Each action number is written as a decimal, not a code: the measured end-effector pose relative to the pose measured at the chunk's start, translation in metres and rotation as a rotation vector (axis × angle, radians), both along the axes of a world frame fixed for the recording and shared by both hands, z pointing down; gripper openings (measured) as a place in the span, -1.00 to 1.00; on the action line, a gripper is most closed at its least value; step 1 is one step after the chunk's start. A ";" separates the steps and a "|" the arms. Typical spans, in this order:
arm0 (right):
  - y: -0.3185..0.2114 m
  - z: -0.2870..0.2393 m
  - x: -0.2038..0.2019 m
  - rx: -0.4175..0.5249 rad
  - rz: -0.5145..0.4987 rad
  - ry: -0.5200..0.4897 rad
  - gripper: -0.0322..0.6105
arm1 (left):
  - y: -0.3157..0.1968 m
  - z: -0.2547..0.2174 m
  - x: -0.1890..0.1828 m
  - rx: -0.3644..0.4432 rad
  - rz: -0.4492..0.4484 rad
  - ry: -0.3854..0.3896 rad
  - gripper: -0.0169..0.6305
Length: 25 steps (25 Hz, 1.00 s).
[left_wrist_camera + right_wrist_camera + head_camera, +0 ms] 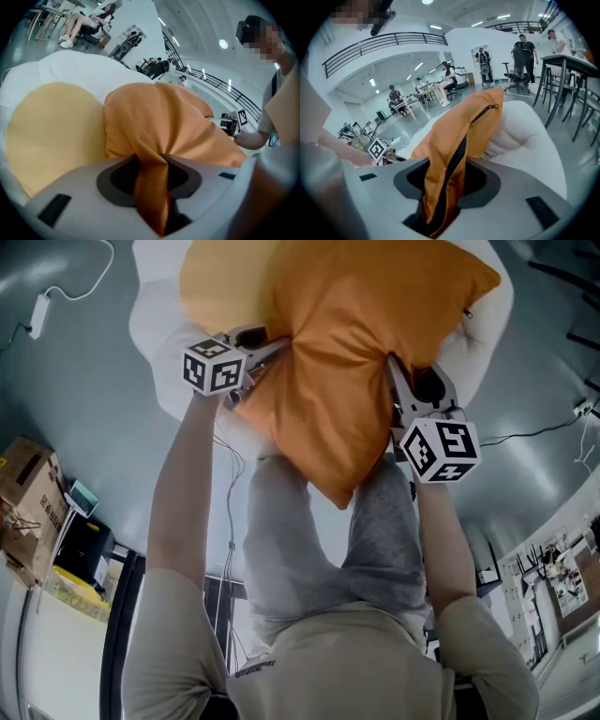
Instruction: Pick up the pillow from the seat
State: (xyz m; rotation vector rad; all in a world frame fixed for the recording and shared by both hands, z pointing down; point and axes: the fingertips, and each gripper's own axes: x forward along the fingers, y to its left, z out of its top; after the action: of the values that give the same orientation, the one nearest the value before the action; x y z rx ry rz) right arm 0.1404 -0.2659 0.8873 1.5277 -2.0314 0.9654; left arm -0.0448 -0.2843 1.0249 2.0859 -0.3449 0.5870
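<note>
An orange pillow [352, 343] hangs above a white round seat [159, 352] with a pale yellow cushion [211, 287]. My left gripper [258, 367] is shut on the pillow's left edge, where a fold of orange cloth [152, 187] is pinched between the jaws. My right gripper [398, 390] is shut on the right edge, with the zipper seam [454, 164] caught between its jaws. The pillow [164, 122] stretches between the two grippers, lifted clear of the yellow cushion [51, 136]. The other gripper's marker cube [378, 149] shows at the left in the right gripper view.
The white seat [525, 136] stands on a grey floor [66, 381]. A cable with a plug strip [37, 315] lies at the far left, cardboard boxes [28, 493] at the left edge. Desks, chairs and several seated people [447, 82] fill the room behind.
</note>
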 end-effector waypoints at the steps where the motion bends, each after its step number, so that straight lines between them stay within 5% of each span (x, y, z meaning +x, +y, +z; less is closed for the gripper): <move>1: -0.002 -0.006 -0.003 0.016 0.001 -0.012 -0.42 | -0.001 -0.004 -0.001 0.020 -0.001 -0.012 -0.53; 5: -0.001 -0.045 -0.016 0.120 -0.026 0.003 -0.50 | -0.005 -0.041 -0.008 0.104 -0.076 -0.022 -0.82; 10: 0.002 -0.138 -0.028 0.282 -0.151 0.076 -0.47 | 0.003 -0.122 -0.013 0.133 -0.170 0.018 -0.85; 17: 0.002 -0.304 -0.048 0.491 -0.280 0.121 -0.45 | 0.002 -0.273 -0.020 0.285 -0.130 0.007 -0.86; 25: 0.027 -0.475 -0.062 0.648 -0.303 0.117 -0.43 | 0.010 -0.455 -0.042 0.456 -0.167 0.018 -0.87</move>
State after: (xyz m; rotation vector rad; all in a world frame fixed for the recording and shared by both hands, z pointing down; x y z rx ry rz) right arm 0.0789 -0.2387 0.4119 1.4405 -2.5276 0.0898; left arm -0.0870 -0.2746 0.5699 2.4614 -0.6869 0.4148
